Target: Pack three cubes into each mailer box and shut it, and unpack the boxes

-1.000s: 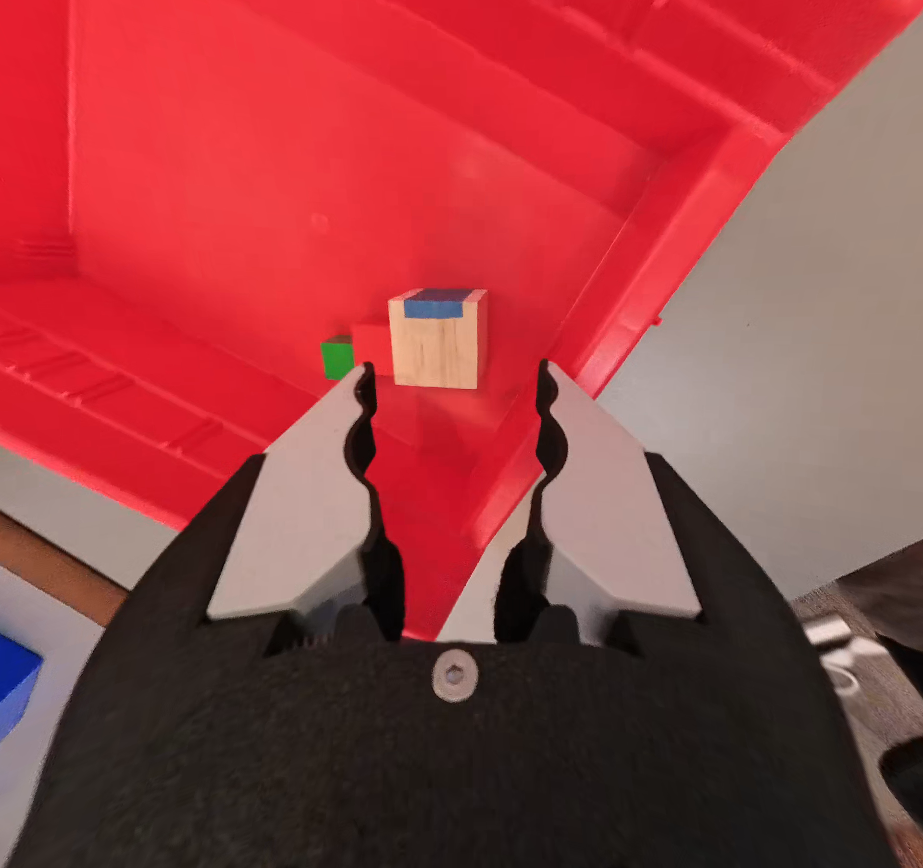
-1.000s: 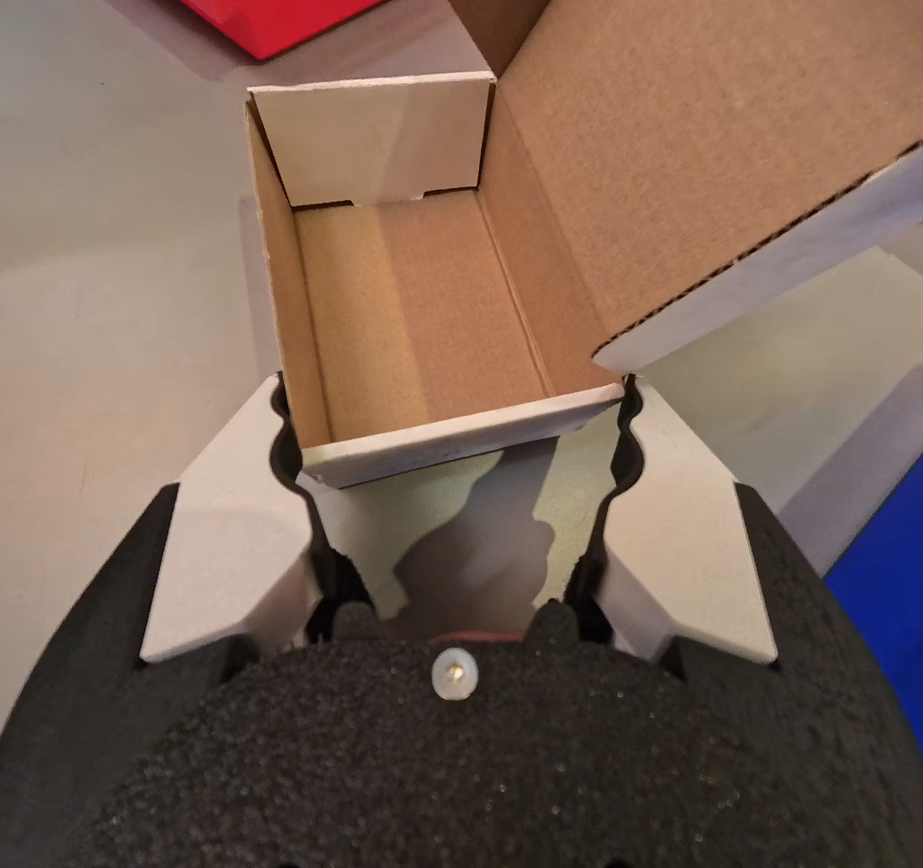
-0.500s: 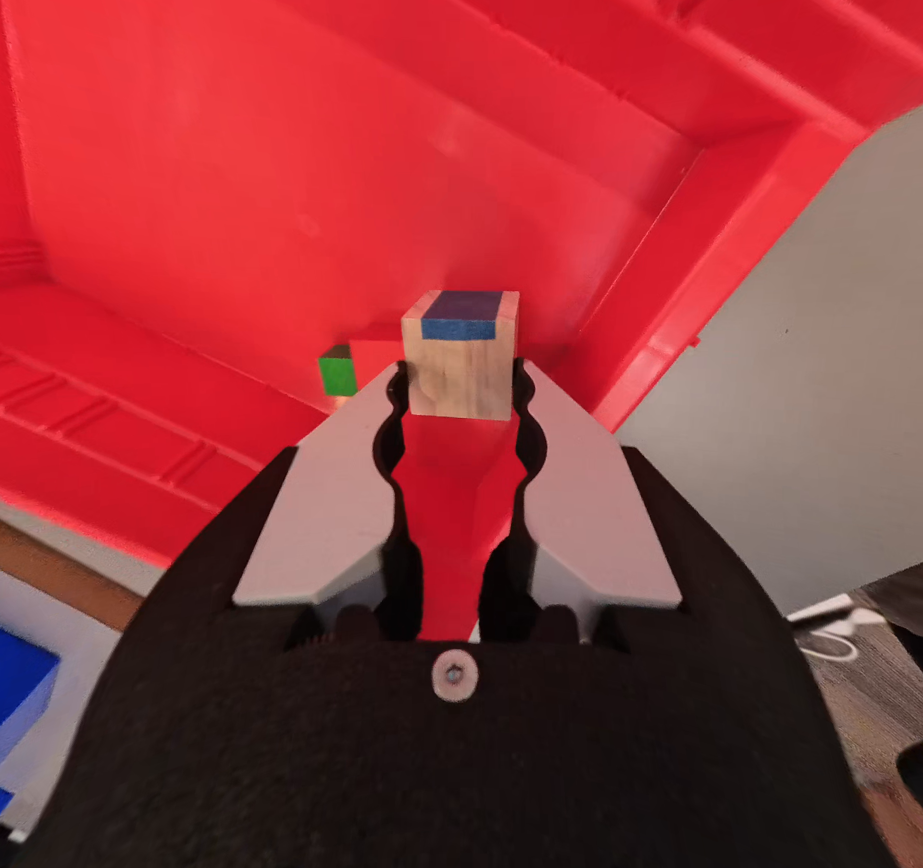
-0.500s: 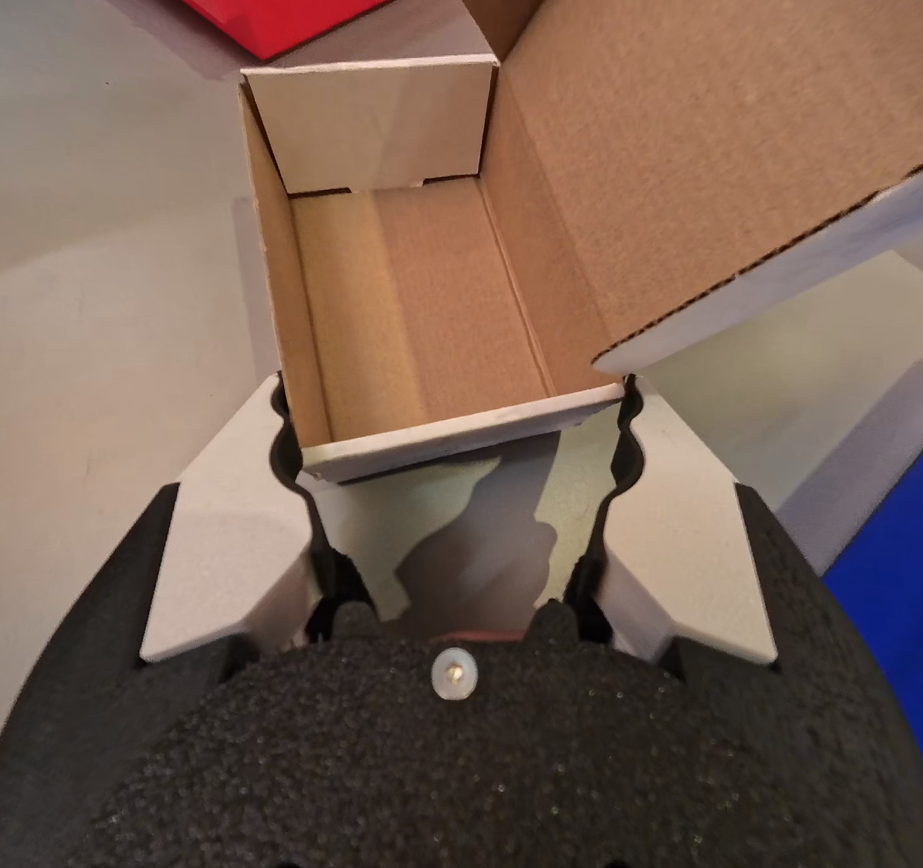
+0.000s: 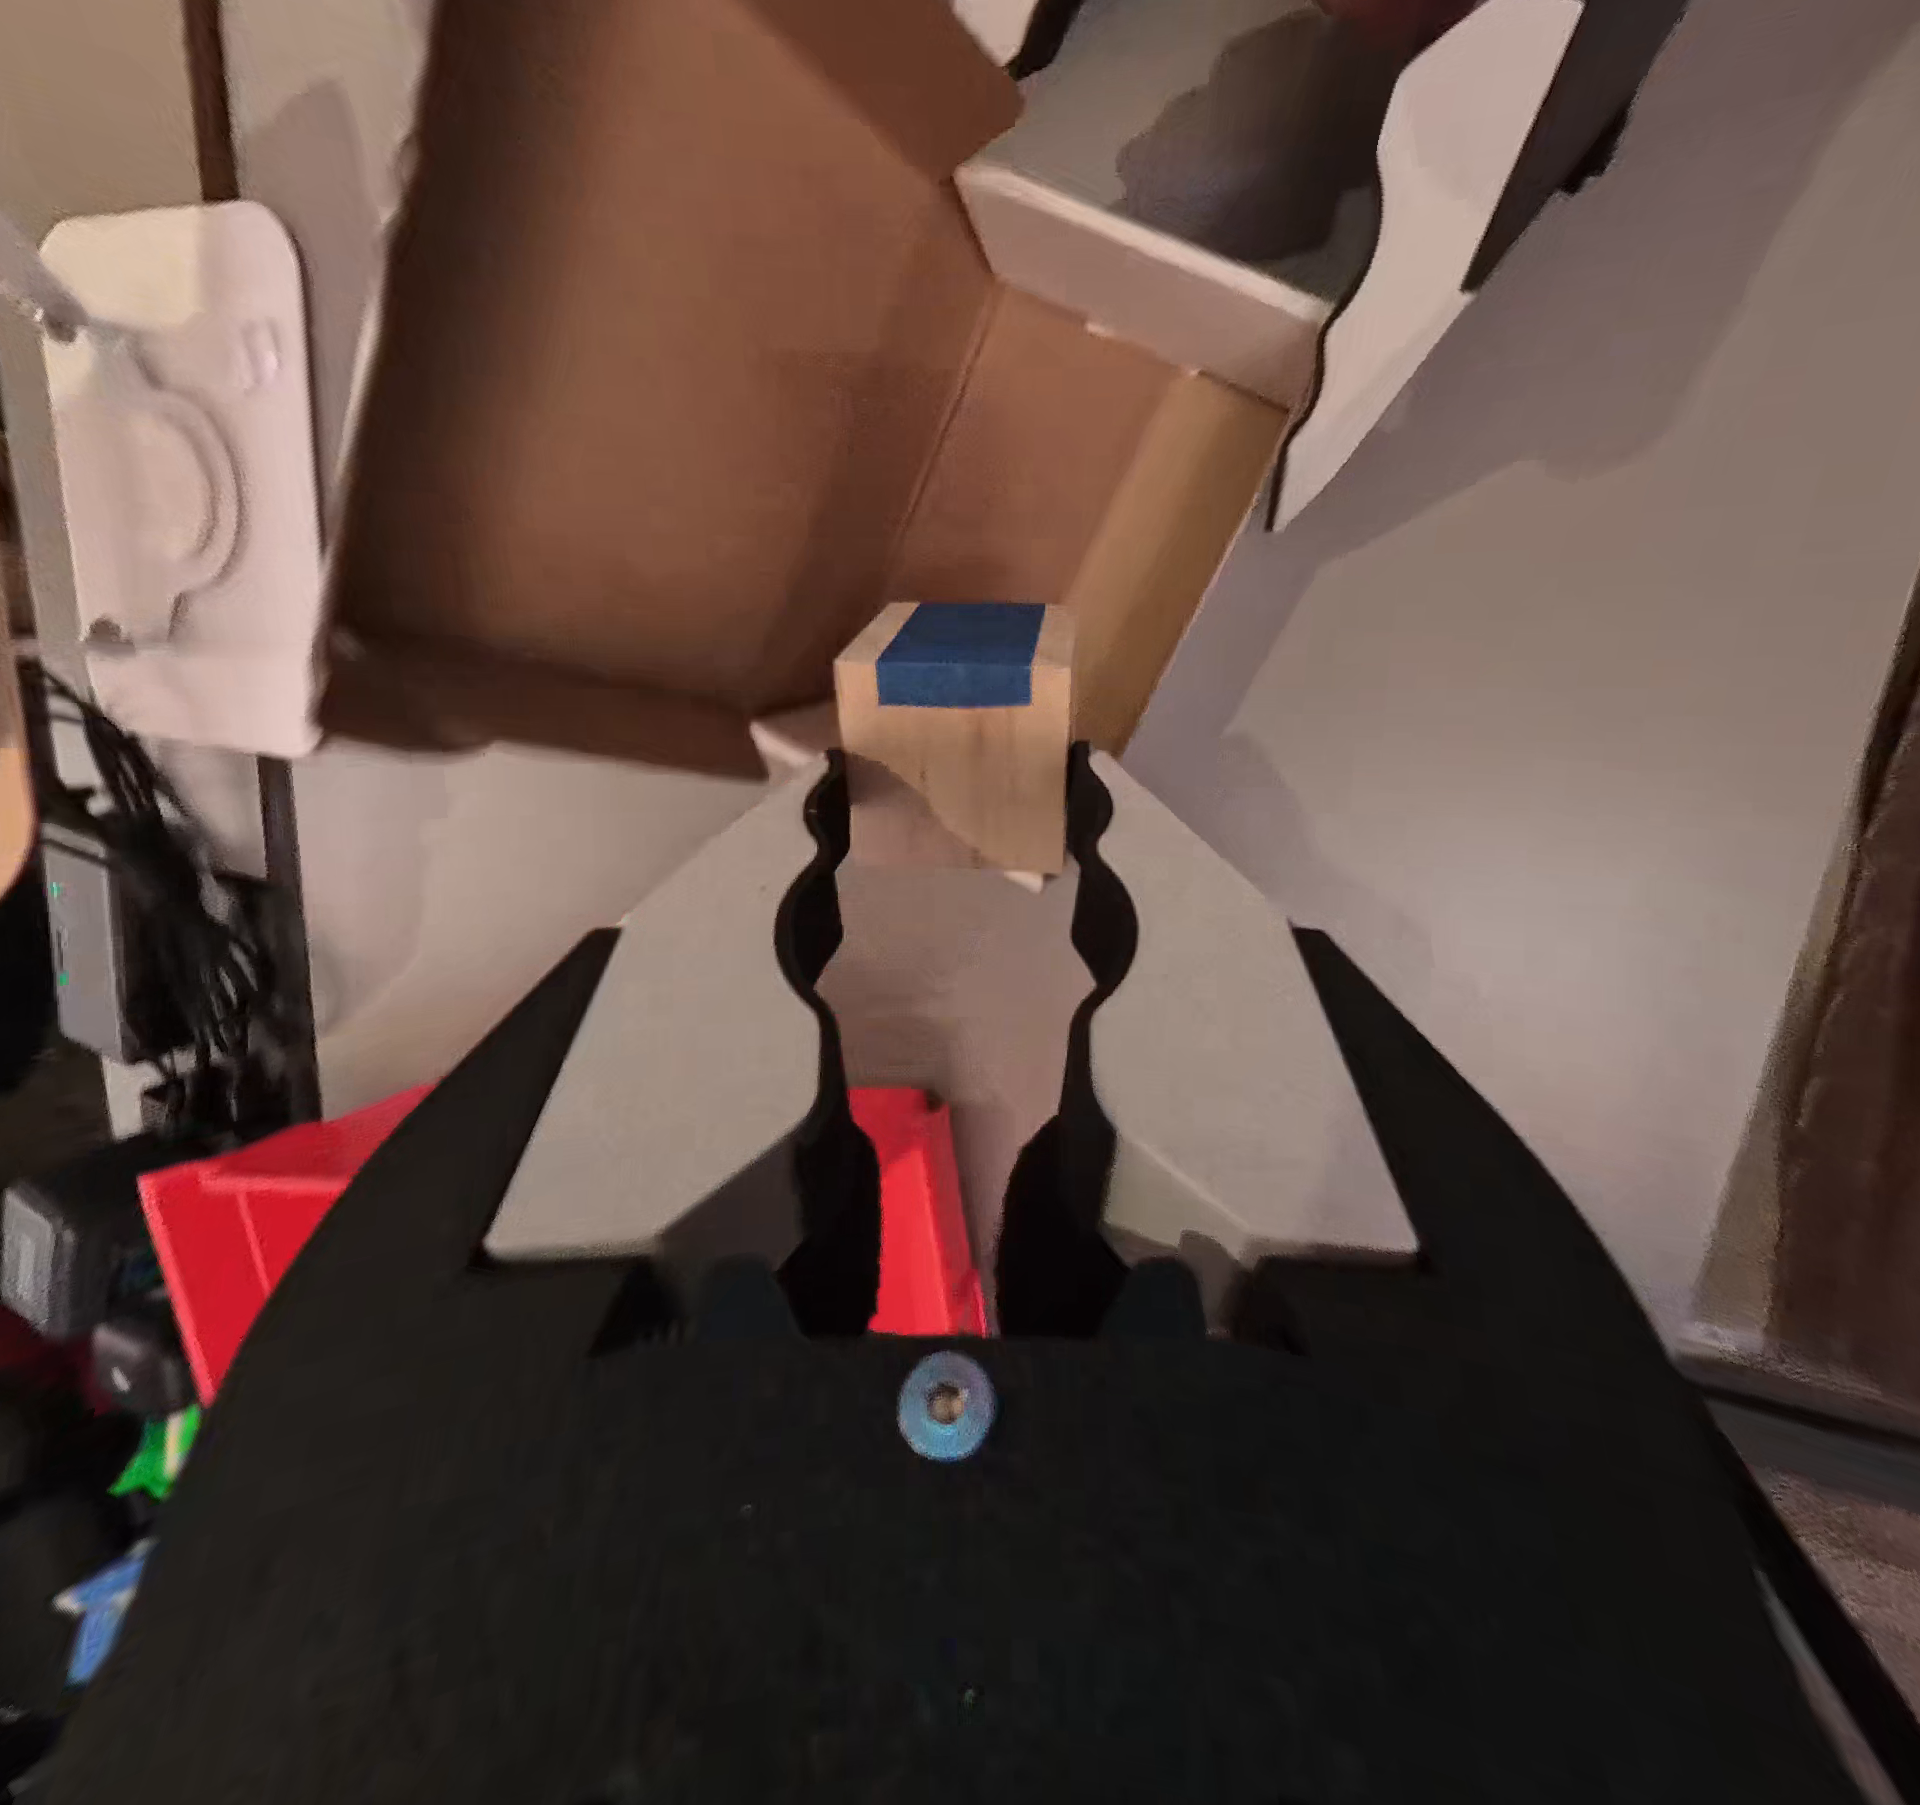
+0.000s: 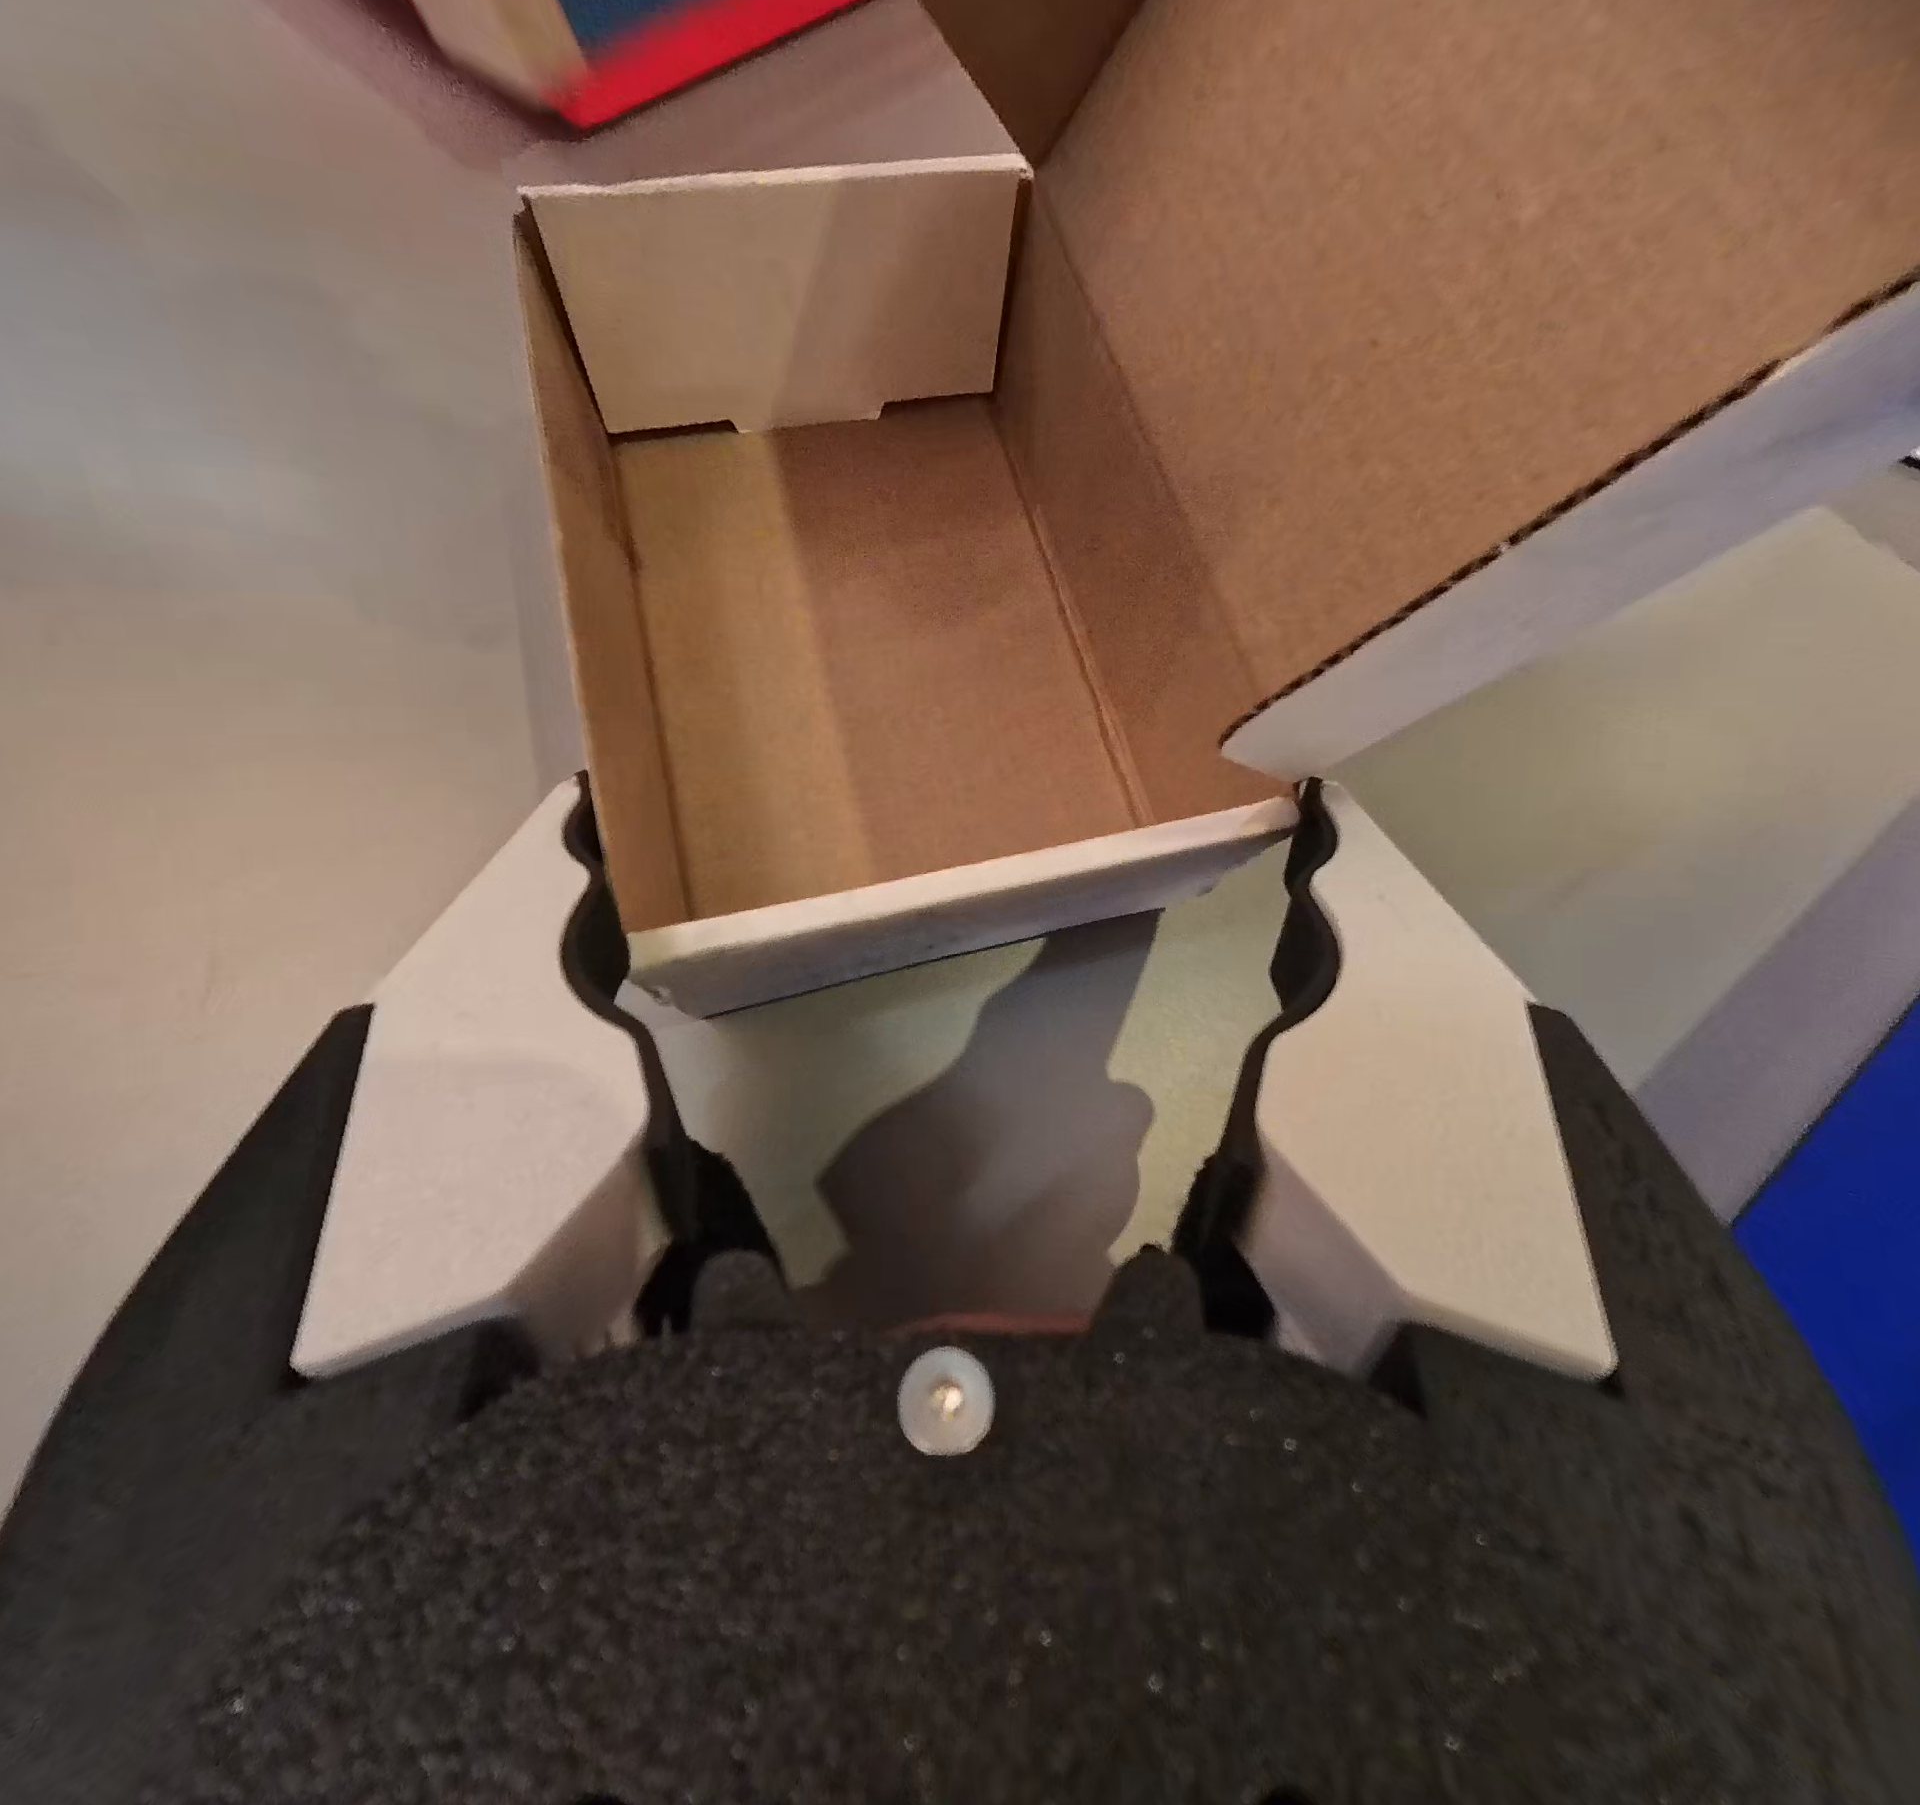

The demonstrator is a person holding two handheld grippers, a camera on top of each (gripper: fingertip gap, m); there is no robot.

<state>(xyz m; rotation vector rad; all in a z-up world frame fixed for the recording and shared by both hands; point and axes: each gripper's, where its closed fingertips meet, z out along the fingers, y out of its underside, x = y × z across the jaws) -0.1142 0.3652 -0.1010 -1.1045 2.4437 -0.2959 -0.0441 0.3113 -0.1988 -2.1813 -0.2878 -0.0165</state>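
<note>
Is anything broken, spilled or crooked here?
Nothing stands out. The mailer box sits open and empty, undamaged, between the right tongs, which are spread around its near end. The left tongs hold a blue-taped wooden cube squarely.

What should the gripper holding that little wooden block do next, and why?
Probably lower the wooden cube, gripped by the left gripper, into the open mailer box and release it. The box looks empty, its lid is up, and the right gripper brackets its near end, seemingly steadying it.
</note>
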